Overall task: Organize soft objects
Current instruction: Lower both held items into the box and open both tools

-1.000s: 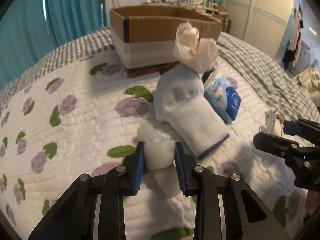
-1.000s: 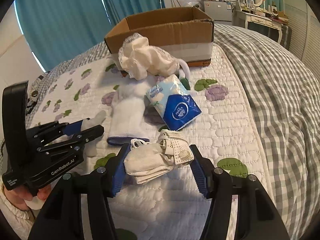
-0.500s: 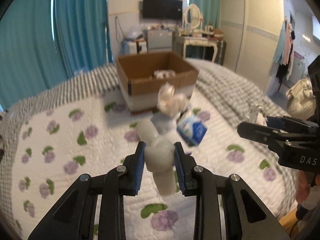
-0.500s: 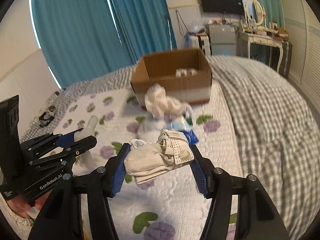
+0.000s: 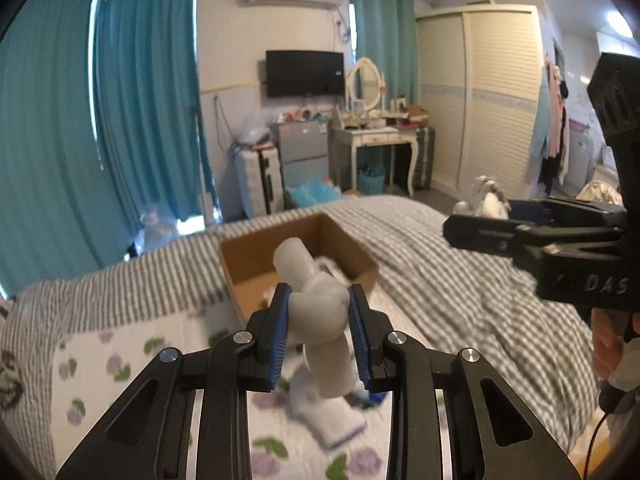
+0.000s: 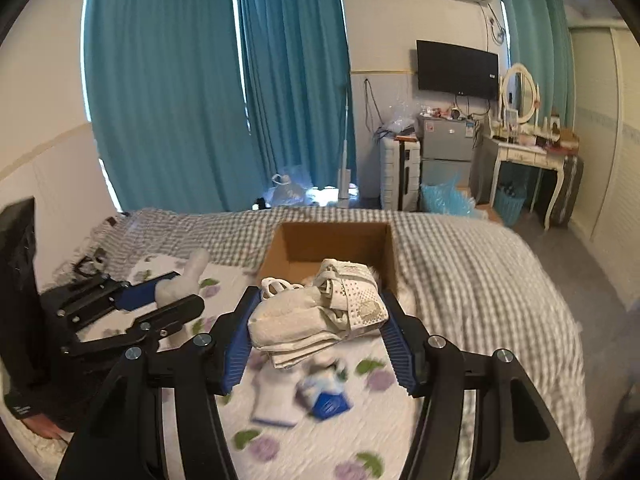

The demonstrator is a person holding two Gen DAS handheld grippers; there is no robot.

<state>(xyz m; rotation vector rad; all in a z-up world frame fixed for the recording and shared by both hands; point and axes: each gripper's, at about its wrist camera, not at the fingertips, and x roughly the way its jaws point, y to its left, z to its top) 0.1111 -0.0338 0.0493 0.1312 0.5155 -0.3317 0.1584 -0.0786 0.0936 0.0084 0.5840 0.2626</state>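
My left gripper (image 5: 319, 330) is shut on a knotted white soft item (image 5: 318, 312) and holds it high above the bed, in front of the open cardboard box (image 5: 260, 252). My right gripper (image 6: 320, 330) is shut on a folded cream sock bundle (image 6: 320, 312), also raised, just before the box (image 6: 332, 240). The right gripper shows in the left wrist view (image 5: 540, 232), the left gripper in the right wrist view (image 6: 132, 312). A white sock (image 5: 332, 420) and a blue tissue pack (image 6: 328, 400) lie on the floral quilt below.
The bed has a floral quilt (image 5: 120, 364) and a grey checked blanket (image 6: 480, 280). Behind it are teal curtains (image 6: 180, 80), a small fridge (image 6: 444, 152), a dressing table (image 5: 372, 136) and a wardrobe (image 5: 480, 100).
Both grippers have lifted their items well above the bed and moved toward the box. The sock and tissue pack stay on the quilt, now far below.
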